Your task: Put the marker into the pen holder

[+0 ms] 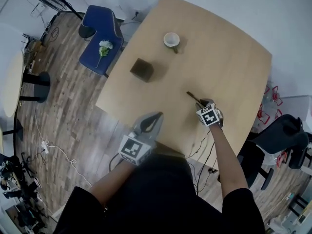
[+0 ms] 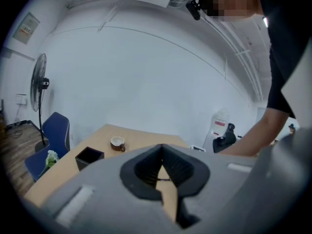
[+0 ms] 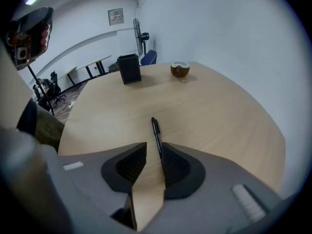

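Item: marker (image 3: 155,130), flat on table (image 3: 219,121), well apart from pen holder (image 3: 128,68), on its near side | Right gripper (image 3: 152,149): jaws apart, marker's near end between them, unpinched | Left gripper (image 2: 161,147): clenched, empty | Advice: settle lower, centre barrel, then squeeze squarely.

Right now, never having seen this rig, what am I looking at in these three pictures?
A person holds a two-jaw gripper in each hand. One picture looks down from a head camera; the other two look along each gripper's jaws. On the table are a cup, a black pen holder and a marker. The left gripper is shut and empty. The right gripper is open; the marker's near end lies between its jaws, not gripped.
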`<state>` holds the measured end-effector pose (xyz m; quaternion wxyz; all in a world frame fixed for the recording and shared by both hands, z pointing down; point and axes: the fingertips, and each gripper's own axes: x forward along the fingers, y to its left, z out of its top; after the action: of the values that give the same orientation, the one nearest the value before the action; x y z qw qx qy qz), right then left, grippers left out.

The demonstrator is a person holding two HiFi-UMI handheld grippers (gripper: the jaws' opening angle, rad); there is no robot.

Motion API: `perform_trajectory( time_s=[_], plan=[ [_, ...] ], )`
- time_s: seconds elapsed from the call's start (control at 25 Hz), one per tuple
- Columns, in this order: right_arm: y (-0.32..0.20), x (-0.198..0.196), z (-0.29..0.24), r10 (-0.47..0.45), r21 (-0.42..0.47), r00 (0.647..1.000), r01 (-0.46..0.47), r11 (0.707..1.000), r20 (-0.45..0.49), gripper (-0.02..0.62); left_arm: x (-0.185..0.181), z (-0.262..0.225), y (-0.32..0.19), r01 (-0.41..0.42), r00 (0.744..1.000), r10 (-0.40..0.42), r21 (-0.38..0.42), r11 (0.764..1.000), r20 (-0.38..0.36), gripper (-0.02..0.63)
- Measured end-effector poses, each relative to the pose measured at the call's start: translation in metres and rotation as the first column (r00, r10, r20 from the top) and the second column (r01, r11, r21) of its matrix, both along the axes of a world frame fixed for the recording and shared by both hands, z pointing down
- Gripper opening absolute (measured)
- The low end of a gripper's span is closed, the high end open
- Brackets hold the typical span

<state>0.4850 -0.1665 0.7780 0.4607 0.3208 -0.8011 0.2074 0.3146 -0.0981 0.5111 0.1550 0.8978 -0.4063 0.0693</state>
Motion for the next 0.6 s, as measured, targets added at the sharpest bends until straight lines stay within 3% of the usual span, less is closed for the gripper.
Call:
perform_trajectory(
  time_s=[0.28, 0.48, 0.6],
  plan=[
    [-0.012, -0.018, 0.025, -0.063, -0.067, 0.996, 0.059, 0.996, -0.059, 0.098, -0.017, 0.003, 0.013, 0.048, 0.999, -0.048, -0.017, 0.999, -0.001, 0.005],
    [-0.018, -0.022, 0.039, -0.174, -0.077, 0.974, 0.164, 0.983, -0.146, 0.107, -0.03, 0.003, 0.023, 0.072, 0.997, -0.072, 0.018, 0.997, 0.029, 0.003],
    [-0.019, -0.023, 0.044, -0.189, -0.103, 0.973, 0.176, 0.979, -0.132, 0.103, -0.039, 0.004, 0.025, 0.097, 0.995, -0.097, 0.009, 0.995, 0.035, 0.005]
  ],
)
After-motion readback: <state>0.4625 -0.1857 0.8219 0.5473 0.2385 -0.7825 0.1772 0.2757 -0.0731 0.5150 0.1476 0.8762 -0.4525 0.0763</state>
